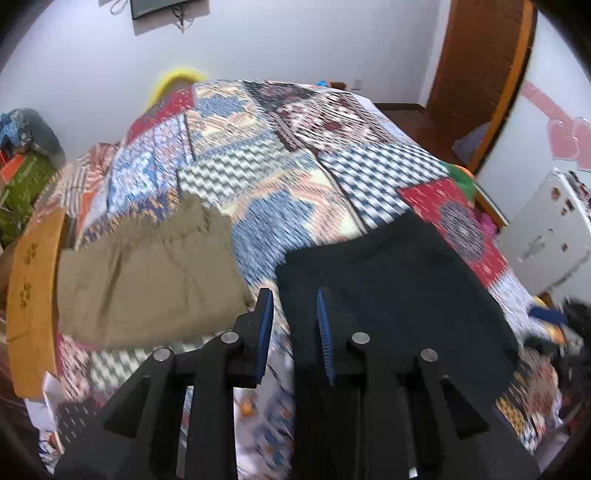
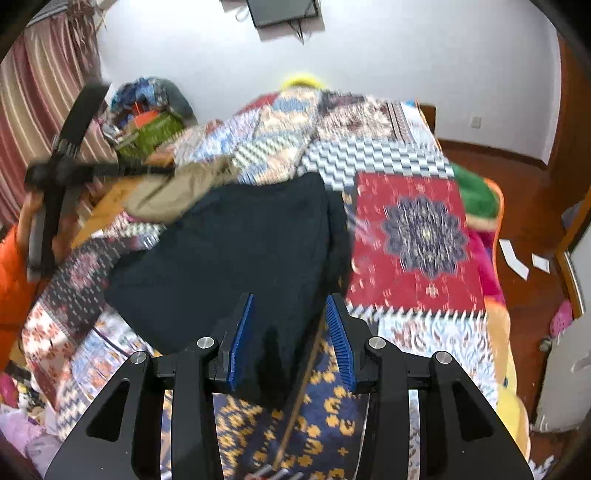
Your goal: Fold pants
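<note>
The left gripper (image 1: pixel 293 299) points down at the bed with its blue-padded jaws a little apart; nothing sits between the pads, and the near left corner of the black pants (image 1: pixel 399 291) lies just beyond the tips, from 12 toward 2 o'clock. At 10 o'clock from this gripper a folded khaki garment (image 1: pixel 147 280) rests on the patchwork quilt (image 1: pixel 280 166), apart from the black pants, with a strip of quilt between them. A wooden bed board (image 1: pixel 33 295) runs along the edge at 9 o'clock.

The right gripper (image 2: pixel 290 304) also stands parted and grips nothing. The near edge of the black pants (image 2: pixel 236 251) lies below and between its blue pads (image 2: pixel 242 332), but the pads do not press on the cloth. From there the pants spread away toward 11 and 12 o'clock, flat on the quilt (image 2: pixel 417 236). At 10 o'clock in this view the left gripper's black frame shows blurred, held by a person in an orange sleeve (image 2: pixel 14 280). A dark screen (image 2: pixel 282 11) hangs on the white wall at 12 o'clock.
</note>
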`<state>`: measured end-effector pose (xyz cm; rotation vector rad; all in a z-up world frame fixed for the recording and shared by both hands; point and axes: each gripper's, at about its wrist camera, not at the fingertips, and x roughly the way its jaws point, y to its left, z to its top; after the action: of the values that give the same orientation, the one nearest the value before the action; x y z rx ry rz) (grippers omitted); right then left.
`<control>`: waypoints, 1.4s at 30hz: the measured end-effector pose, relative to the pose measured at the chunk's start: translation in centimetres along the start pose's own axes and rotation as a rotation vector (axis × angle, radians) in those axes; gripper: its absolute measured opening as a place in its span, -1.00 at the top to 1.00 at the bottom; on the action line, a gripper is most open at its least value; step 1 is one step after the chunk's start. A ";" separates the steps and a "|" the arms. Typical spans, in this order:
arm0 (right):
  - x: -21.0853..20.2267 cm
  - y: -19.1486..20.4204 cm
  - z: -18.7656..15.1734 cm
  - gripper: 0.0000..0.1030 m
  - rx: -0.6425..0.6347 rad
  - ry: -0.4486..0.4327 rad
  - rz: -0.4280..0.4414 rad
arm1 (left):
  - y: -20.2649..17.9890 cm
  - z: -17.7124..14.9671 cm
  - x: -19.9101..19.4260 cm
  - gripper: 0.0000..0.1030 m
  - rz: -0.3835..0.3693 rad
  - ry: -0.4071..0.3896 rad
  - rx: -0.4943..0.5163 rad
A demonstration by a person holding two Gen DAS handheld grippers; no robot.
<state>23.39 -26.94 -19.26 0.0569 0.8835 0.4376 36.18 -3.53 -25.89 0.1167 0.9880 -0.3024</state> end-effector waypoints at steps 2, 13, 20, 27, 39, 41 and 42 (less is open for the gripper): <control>0.2 0.7 0.6 0.29 -0.010 -0.016 0.019 | -1.1 -1.6 -0.4 0.54 -0.058 0.012 -0.013; 4.8 1.5 -1.9 0.34 -0.045 0.116 0.035 | 0.5 -8.9 2.3 0.00 -0.098 0.090 -0.122; 2.5 1.5 -2.2 0.29 -0.053 0.108 -0.030 | 2.3 -10.0 -1.2 0.17 0.031 0.066 -0.149; 1.9 2.8 -1.9 0.24 -0.060 0.087 -0.002 | 1.8 -12.2 -3.5 0.17 -0.048 0.045 -0.208; 2.3 0.3 -4.6 0.16 -0.005 0.187 -0.030 | 3.2 -16.7 -1.7 -0.09 0.084 0.113 -0.237; 1.5 -0.3 -4.9 0.16 0.009 0.180 -0.053 | 4.1 -17.2 -1.7 -0.08 0.062 0.123 -0.263; 1.1 -0.4 -5.0 0.16 0.014 0.170 -0.068 | 4.5 -17.4 -1.8 -0.06 0.057 0.128 -0.283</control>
<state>20.33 -27.53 -23.35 0.0026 1.0524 0.3759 22.64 5.20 -34.07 -0.0939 1.1427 -0.1014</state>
